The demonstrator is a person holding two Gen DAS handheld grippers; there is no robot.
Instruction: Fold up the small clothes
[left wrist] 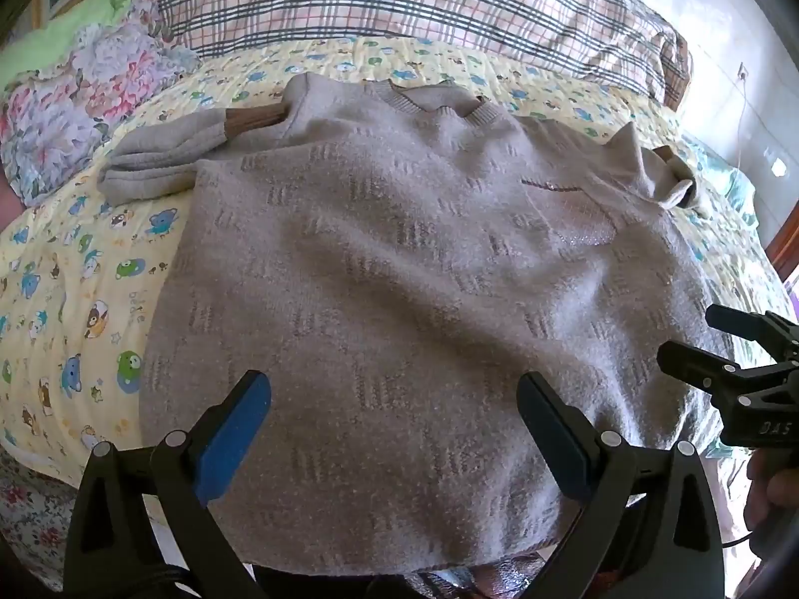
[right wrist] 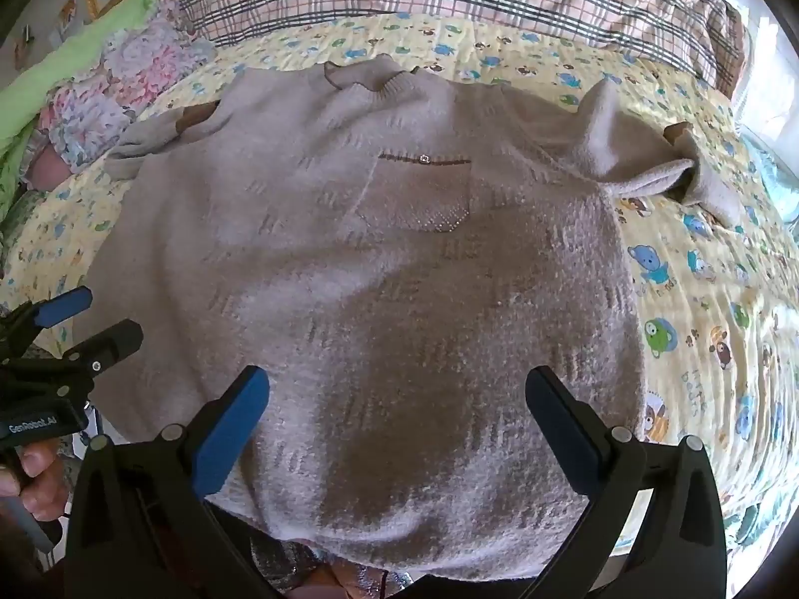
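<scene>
A small beige knit sweater (left wrist: 399, 259) lies flat, front up, on a yellow cartoon-print bedsheet (left wrist: 75, 259); its collar points away and its hem hangs over the near bed edge. Both sleeves are bunched near the shoulders: the left sleeve (left wrist: 160, 154) and the right sleeve (right wrist: 649, 169). A chest pocket (right wrist: 424, 189) shows on the sweater (right wrist: 379, 289). My left gripper (left wrist: 394, 399) is open above the hem, holding nothing. My right gripper (right wrist: 397, 394) is open above the hem's right half, empty. Each gripper shows in the other's view, the right (left wrist: 699, 344) and the left (right wrist: 95, 319).
A plaid pillow or blanket (left wrist: 399, 5) lies across the far side of the bed. A floral cloth (left wrist: 75, 95) sits at the far left. The sheet (right wrist: 699, 299) extends to the right of the sweater. A wall and framed picture stand behind.
</scene>
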